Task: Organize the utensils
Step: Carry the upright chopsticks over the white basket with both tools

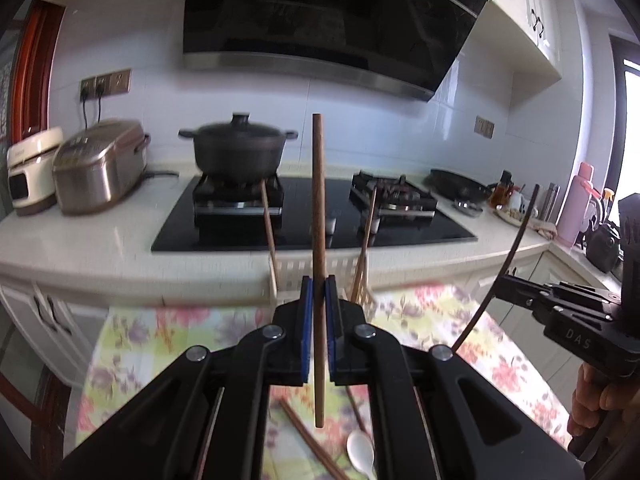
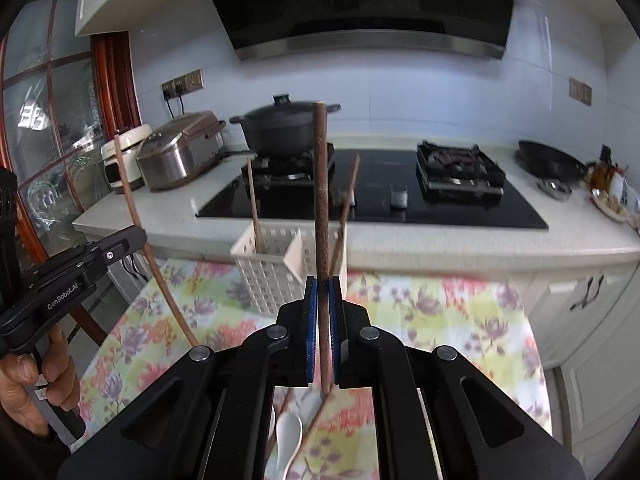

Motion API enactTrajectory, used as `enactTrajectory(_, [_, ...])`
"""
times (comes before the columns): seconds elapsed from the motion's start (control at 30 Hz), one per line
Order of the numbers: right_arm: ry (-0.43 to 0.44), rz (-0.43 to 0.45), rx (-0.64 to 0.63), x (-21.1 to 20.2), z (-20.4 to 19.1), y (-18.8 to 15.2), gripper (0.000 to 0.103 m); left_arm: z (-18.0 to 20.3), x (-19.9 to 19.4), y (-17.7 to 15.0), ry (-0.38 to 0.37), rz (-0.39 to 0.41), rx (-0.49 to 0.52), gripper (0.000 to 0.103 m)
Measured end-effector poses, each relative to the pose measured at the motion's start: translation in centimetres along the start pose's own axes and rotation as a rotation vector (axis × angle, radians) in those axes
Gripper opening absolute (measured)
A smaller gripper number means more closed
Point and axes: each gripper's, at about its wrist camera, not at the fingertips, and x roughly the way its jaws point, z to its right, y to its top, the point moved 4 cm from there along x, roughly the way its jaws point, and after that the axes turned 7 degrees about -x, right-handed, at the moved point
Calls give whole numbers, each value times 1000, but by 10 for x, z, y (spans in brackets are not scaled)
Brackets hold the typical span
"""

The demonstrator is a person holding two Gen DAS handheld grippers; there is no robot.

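Note:
My left gripper is shut on a brown wooden chopstick held upright above the floral table. My right gripper is shut on another dark chopstick, also upright. A white slotted utensil basket stands at the table's far edge, with two chopsticks leaning in it; it shows partly behind my left gripper. Loose chopsticks and a white ceramic spoon lie on the tablecloth below the grippers. The spoon also shows in the right wrist view. Each gripper shows in the other's view, holding its stick.
A white kitchen counter runs behind the table with a black gas hob, a black lidded pot, two cookers at left and a wok at right. A range hood hangs overhead. A wooden chair stands at left.

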Motion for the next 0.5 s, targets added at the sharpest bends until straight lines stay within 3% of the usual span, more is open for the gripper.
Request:
enactTrajectory(0.3, [0, 50, -30, 21, 3, 65, 7, 13, 18, 75, -23, 77, 19, 6])
enactTrajectory(0.5, [9, 51, -45, 47, 3, 88, 6, 14, 44, 110, -22, 107, 29, 6])
